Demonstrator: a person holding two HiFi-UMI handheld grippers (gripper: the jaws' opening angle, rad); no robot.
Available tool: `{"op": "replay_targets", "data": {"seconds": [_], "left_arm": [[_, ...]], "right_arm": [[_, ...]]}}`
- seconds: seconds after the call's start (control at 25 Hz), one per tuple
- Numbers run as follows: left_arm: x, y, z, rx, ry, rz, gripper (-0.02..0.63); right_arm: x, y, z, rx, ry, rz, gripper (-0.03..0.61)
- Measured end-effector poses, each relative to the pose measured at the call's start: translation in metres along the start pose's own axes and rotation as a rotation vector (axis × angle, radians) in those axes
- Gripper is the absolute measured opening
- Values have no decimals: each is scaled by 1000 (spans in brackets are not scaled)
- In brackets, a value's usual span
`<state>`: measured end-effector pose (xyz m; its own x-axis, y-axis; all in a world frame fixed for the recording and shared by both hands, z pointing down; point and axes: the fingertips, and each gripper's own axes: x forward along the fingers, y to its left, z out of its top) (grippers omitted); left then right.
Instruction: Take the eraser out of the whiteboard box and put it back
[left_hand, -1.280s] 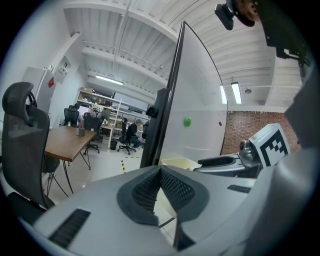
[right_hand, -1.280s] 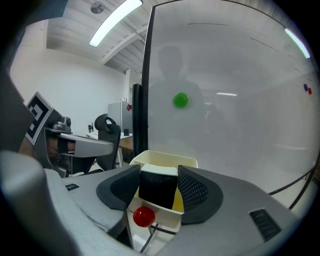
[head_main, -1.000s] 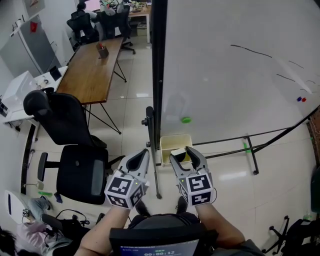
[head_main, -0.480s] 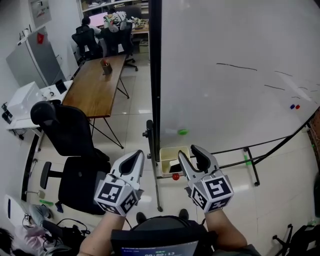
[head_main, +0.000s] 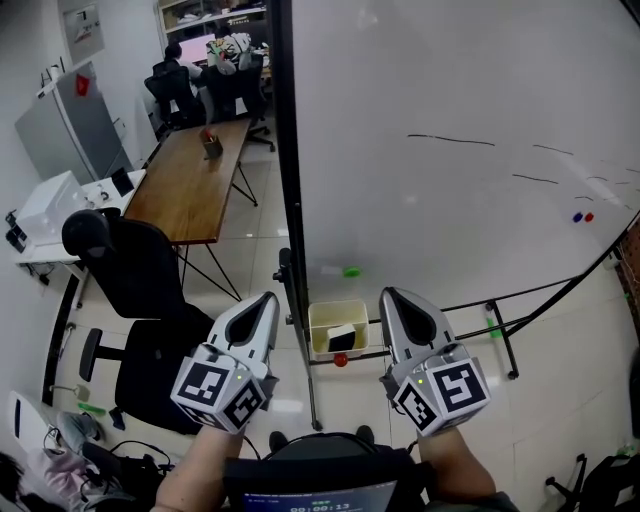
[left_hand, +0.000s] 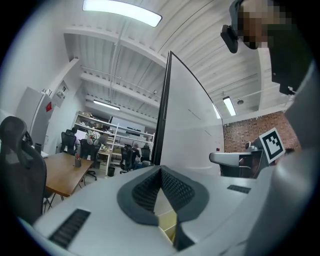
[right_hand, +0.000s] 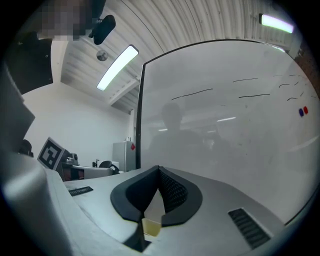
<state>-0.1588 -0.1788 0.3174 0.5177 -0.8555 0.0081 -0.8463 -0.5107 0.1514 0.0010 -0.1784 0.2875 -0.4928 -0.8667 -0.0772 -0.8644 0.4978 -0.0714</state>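
The eraser (head_main: 342, 338) is lying inside the yellow whiteboard box (head_main: 318, 318), at the whiteboard's (head_main: 450, 200) lower left corner. The left gripper (head_main: 268, 298) and right gripper (head_main: 392, 295) are hovering nearer, jaws pressed together and holding nothing. For a clean pick, 1 gripper should be opening wide and descending squarely over the eraser.

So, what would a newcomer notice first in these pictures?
The large whiteboard fills the right of the head view, with a pale yellow box at its lower edge holding the eraser. At the bottom, the left gripper and right gripper point toward it, the right claw closing, empty.
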Motion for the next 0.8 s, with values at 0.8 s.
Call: {"op": "replay_targets", "data": {"seconds": [0.8], "left_arm": [[49,-137,-3,30,2,27,31]], "right_arm": [[-62,-100,17,53,9,168,15]]}}
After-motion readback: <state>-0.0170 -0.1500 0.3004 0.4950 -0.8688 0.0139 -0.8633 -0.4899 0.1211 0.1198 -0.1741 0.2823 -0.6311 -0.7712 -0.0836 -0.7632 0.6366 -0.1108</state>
